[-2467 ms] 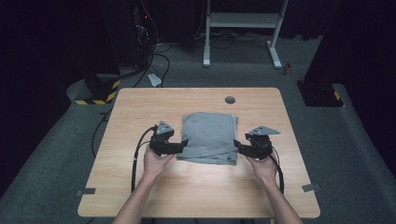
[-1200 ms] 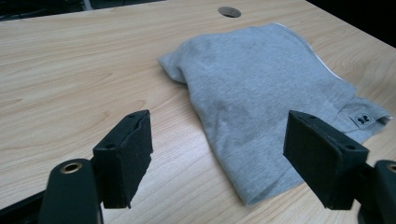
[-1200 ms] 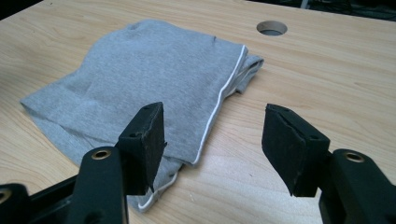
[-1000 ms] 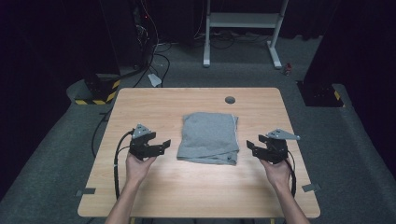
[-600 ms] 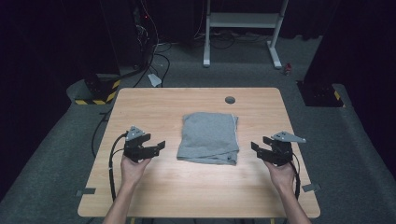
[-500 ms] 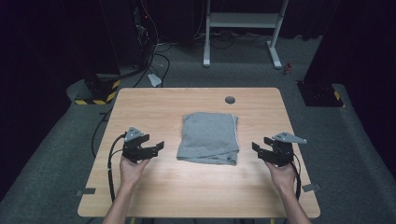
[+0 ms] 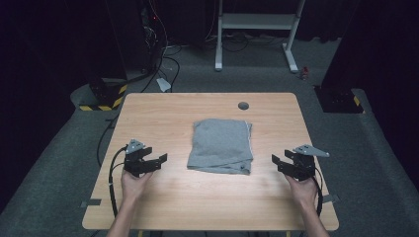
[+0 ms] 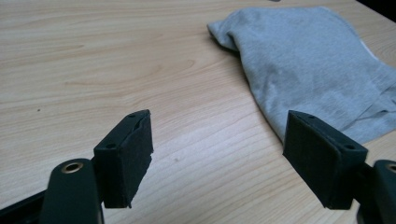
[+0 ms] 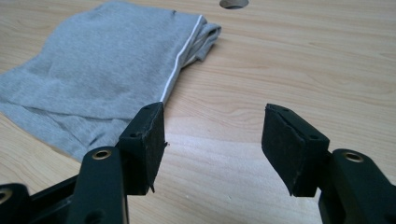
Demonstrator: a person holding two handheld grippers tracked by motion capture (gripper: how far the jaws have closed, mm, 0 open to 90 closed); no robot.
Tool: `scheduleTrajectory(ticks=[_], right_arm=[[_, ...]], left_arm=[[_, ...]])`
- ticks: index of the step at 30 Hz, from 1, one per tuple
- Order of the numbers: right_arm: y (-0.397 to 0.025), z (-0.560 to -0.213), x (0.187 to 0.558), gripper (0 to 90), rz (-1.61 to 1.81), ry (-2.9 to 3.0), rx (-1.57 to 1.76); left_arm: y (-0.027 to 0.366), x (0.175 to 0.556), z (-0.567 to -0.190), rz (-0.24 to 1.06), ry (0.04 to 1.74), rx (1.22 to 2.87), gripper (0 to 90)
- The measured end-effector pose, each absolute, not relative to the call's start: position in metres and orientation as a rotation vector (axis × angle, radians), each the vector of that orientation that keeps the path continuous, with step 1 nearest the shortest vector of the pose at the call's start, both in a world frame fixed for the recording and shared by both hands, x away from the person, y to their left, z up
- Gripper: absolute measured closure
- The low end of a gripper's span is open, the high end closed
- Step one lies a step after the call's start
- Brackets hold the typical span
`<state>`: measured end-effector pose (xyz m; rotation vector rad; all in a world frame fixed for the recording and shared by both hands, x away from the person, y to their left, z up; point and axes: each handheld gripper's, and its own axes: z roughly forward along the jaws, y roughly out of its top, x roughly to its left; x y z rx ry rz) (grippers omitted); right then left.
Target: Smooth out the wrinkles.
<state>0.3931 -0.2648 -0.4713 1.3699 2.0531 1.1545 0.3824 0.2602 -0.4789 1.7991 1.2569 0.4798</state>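
Lying flat near the middle of the wooden table (image 7: 163, 113): a folded grey garment (image 7: 221, 146), roughly square, a thin white seam running down its right edge. Sitting just beyond its far edge, a round cable hole (image 7: 243, 105) in the tabletop.

Hovering off to the garment's left, near the front of the table: the left gripper (image 7: 159, 160), gripped in the person's left hand (image 7: 134, 181), jaws pointing inward toward the cloth. Standing wide apart, those jaws, with nothing between them but bare wood in the left gripper view. Showing in that same view beyond the right-hand jaw: the garment (image 8: 308, 65), its near corner rumpled and layered, not touching either pad.

Mirroring it on the other side: the right gripper (image 7: 276, 163), held in the right hand (image 7: 302, 190), grey three-cornered plate on top, cable trailing back along the wrist. Gaping open as well, holding nothing. Lying past the left-hand jaw in the right gripper view: the garment (image 9: 98, 70), white seam running toward that jaw, folded layers stacking at the far corner, and the cable hole (image 9: 233, 3) peeking in at the top edge.

Both grippers staying clear of the cloth, one at each side, with bare table showing between each and the fabric.
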Motion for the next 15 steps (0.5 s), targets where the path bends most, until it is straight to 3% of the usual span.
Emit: scheduleTrajectory(ticks=[15], right_arm=[[-0.275, -0.492, 0.388, 39.2, 1.060, 2.054, 1.420]], left_arm=[[0.265, 0.380, -0.505, 0.485, 1.333, 1.868, 24.3]])
